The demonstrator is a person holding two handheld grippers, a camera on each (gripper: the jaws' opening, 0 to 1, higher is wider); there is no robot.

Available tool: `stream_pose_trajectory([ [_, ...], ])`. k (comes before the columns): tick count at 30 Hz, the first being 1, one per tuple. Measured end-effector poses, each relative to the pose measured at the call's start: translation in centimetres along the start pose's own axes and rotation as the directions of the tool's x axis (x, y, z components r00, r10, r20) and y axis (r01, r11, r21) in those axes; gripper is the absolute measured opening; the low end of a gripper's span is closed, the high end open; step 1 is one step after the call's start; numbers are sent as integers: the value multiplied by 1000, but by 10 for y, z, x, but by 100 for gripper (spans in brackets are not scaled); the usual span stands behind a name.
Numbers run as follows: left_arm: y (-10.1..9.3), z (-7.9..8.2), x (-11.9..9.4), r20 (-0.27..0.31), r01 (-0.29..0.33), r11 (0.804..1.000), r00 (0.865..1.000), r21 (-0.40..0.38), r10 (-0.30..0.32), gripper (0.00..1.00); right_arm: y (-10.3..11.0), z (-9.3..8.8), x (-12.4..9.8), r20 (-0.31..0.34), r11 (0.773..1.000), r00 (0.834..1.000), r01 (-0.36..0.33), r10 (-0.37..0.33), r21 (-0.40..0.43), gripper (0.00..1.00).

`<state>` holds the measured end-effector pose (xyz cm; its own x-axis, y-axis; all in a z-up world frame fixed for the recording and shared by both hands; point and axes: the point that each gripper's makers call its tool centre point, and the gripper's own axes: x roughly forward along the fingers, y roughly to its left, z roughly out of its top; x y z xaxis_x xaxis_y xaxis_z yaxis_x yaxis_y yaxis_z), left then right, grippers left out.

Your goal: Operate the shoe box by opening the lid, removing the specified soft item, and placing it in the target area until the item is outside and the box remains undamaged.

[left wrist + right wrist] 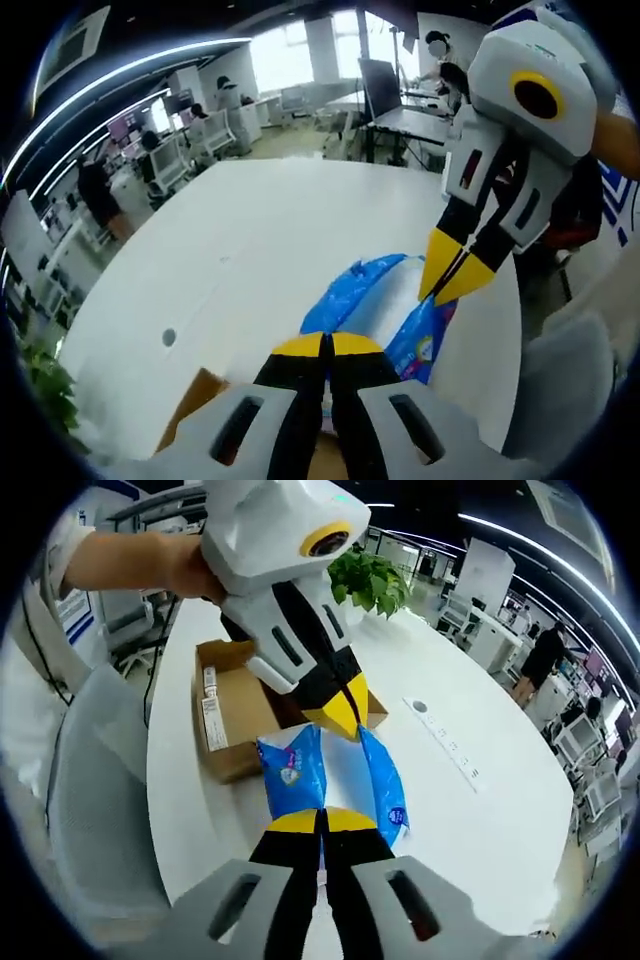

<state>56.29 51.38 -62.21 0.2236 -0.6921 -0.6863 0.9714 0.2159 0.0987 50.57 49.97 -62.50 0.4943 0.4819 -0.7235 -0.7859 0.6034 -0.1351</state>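
Right gripper view: both grippers [322,820] [340,717] clamp soft blue pack [295,770] w/ closed jaws, beside open box [232,715]. Lower evenly onto bench [470,810]; release together.

We hold our left gripper [327,345] with its yellow-tipped fingers [300,346] pressed together. Our right gripper [322,821] is likewise closed, fingers [348,820] meeting at the tips. The two point toward each other, tips near, and a bare hand [190,568] grips the left one.
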Motion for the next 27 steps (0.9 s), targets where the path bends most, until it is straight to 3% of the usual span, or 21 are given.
stream_pose_trajectory([
  [16, -26, 35, 54, 29, 87, 996, 996, 31, -88, 0, -36, -56, -25, -51, 997, 997, 56, -54, 46, 0],
  [27, -32, 45, 93, 41, 133, 990, 990, 38, -135, 0, -56, -87, -29, -89, 997, 994, 64, -59, 44, 0],
])
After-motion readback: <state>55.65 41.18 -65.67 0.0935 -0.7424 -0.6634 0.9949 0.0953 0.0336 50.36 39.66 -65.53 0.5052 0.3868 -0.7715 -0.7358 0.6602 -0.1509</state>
